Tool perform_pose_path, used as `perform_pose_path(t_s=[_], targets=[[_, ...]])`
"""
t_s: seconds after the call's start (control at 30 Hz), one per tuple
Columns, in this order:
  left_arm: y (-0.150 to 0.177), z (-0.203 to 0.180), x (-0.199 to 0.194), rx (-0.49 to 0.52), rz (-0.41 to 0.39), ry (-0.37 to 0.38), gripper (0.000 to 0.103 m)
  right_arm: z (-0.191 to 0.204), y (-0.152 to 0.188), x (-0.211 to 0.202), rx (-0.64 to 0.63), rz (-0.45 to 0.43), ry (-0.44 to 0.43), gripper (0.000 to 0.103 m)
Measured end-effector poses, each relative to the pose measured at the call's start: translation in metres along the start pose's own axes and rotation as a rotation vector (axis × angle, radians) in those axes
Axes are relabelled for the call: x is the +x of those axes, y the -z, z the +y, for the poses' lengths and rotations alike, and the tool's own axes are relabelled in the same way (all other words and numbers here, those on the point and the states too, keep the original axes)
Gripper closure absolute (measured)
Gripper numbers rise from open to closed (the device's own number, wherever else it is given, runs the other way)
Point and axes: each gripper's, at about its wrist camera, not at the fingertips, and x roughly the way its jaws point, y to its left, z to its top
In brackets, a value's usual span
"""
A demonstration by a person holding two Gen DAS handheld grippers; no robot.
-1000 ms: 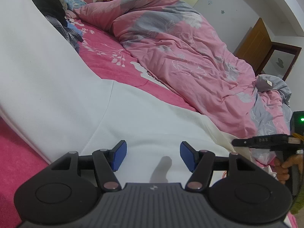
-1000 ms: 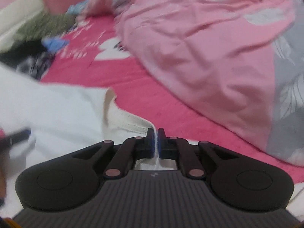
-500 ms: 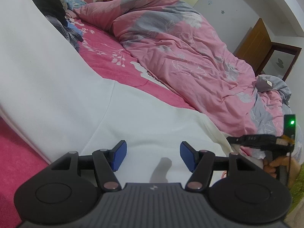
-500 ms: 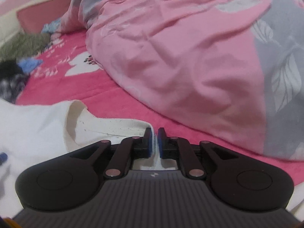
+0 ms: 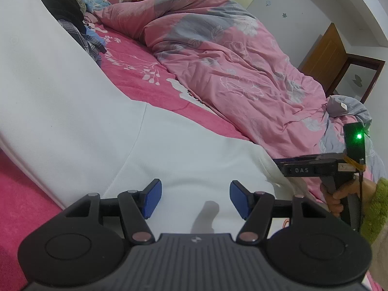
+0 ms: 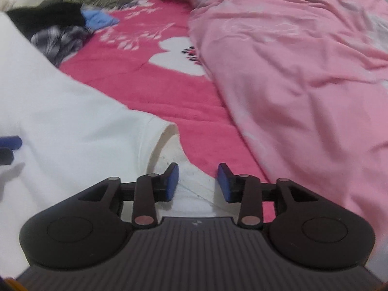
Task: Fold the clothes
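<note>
Shirt (image 5: pixel 169 145): white, spread flat on pink sheet (image 5: pixel 135 72), filling left and centre of left wrist view and lower left of right wrist view. Looks soft, light and limp, so likely to sag and crease when lifted; not fragile, not slippery on the fuzzy sheet. Ribbed cream opening (image 6: pixel 167 140) at its right end, cuff or collar, cannot tell which. Best taken at edges and corners: a pinch through the doubled hem, both ends raised together to keep the fold line straight. A grab mid-panel would only bunch it.

Left gripper (image 5: pixel 194 200): low over the middle of the cloth, jaws apart, nothing pinched, only flat fabric beneath. Right gripper (image 6: pixel 197 184): jaws just opened and now apart; cream hem lying between and below them, pads not pressing it. Seen too at right edge of left wrist view, held by a hand (image 5: pixel 339 194) in a green sleeve.

Count: one shirt laid out; two grippers; one hand in view; one pink-and-grey duvet (image 5: pixel 230 60) heaped in upper right; one pile of other clothes (image 6: pixel 60 31) at upper left, several pieces, number unclear.
</note>
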Motion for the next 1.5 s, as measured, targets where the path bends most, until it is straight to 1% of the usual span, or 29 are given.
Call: perform_pose_path(t_s=[0.07, 0.1, 0.13, 0.17, 0.2, 0.27, 0.33, 0.43, 0.6, 0.7, 0.77, 0.8, 0.87, 0.9, 0.93, 0.97, 1.07, 1.13, 1.23, 1.33, 1.5], targets=[[0.000, 0.000, 0.000, 0.000, 0.000, 0.000, 0.040, -0.002, -0.003, 0.003, 0.008, 0.012, -0.018, 0.064], [0.000, 0.000, 0.000, 0.000, 0.000, 0.000, 0.040, -0.003, -0.004, 0.004, 0.017, 0.020, -0.035, 0.068], [0.000, 0.000, 0.000, 0.000, 0.000, 0.000, 0.040, -0.004, -0.005, 0.005, 0.030, 0.027, -0.058, 0.084], [0.000, 0.000, 0.000, -0.001, 0.000, 0.000, 0.040, -0.002, -0.005, 0.004, 0.025, 0.031, -0.065, 0.096], [0.000, 0.000, 0.000, -0.001, 0.000, 0.000, 0.040, 0.002, -0.005, 0.003, 0.001, 0.031, -0.053, 0.100], [0.000, 0.000, 0.000, -0.001, 0.000, 0.000, 0.040, 0.010, -0.005, 0.001, -0.042, 0.028, -0.028, 0.102], [0.000, 0.000, 0.000, 0.000, 0.000, 0.000, 0.040, 0.010, -0.008, 0.000, -0.047, 0.003, -0.007, 0.103], [0.000, 0.000, 0.000, -0.001, 0.000, 0.001, 0.040, 0.001, -0.014, 0.004, -0.006, -0.042, 0.024, 0.103], [0.000, 0.000, 0.000, -0.002, 0.000, 0.001, 0.040, -0.007, -0.011, 0.022, 0.033, -0.039, 0.059, 0.103], [0.000, 0.000, 0.000, -0.004, -0.001, 0.002, 0.040, -0.014, -0.010, 0.021, 0.100, -0.066, 0.124, 0.103], [0.001, 0.001, 0.001, -0.005, -0.001, 0.003, 0.040, -0.021, -0.009, 0.008, 0.157, -0.102, 0.135, 0.102], [0.001, 0.001, 0.001, -0.005, 0.000, 0.003, 0.040, -0.024, -0.008, -0.004, 0.184, -0.129, 0.129, 0.102], [0.001, 0.001, 0.001, -0.005, 0.000, 0.003, 0.040, -0.030, -0.002, -0.037, 0.237, -0.194, 0.101, 0.097], [0.001, 0.001, 0.001, -0.005, 0.000, 0.003, 0.040, -0.029, 0.002, -0.053, 0.239, -0.213, 0.092, 0.095], [0.001, 0.001, 0.001, -0.005, 0.000, 0.003, 0.040, -0.023, 0.009, -0.067, 0.214, -0.215, 0.090, 0.091], [0.001, 0.001, 0.001, -0.005, 0.001, 0.003, 0.040, -0.018, 0.016, -0.082, 0.190, -0.217, 0.088, 0.086], [0.000, 0.001, 0.001, -0.006, 0.001, 0.003, 0.040, -0.001, 0.035, -0.124, 0.116, -0.224, 0.082, 0.075], [0.000, 0.001, 0.001, -0.006, 0.002, 0.003, 0.040, 0.013, 0.052, -0.137, 0.081, -0.185, 0.099, 0.074], [0.000, 0.001, 0.001, -0.006, 0.002, 0.003, 0.040, 0.035, 0.075, -0.139, 0.000, -0.135, 0.116, 0.072], [0.000, 0.002, 0.000, -0.007, 0.002, 0.003, 0.040, 0.053, 0.090, -0.131, -0.085, -0.095, 0.176, 0.071], [0.000, 0.002, 0.000, -0.007, 0.002, 0.003, 0.040, 0.045, 0.096, -0.110, -0.037, -0.060, 0.170, 0.072]])
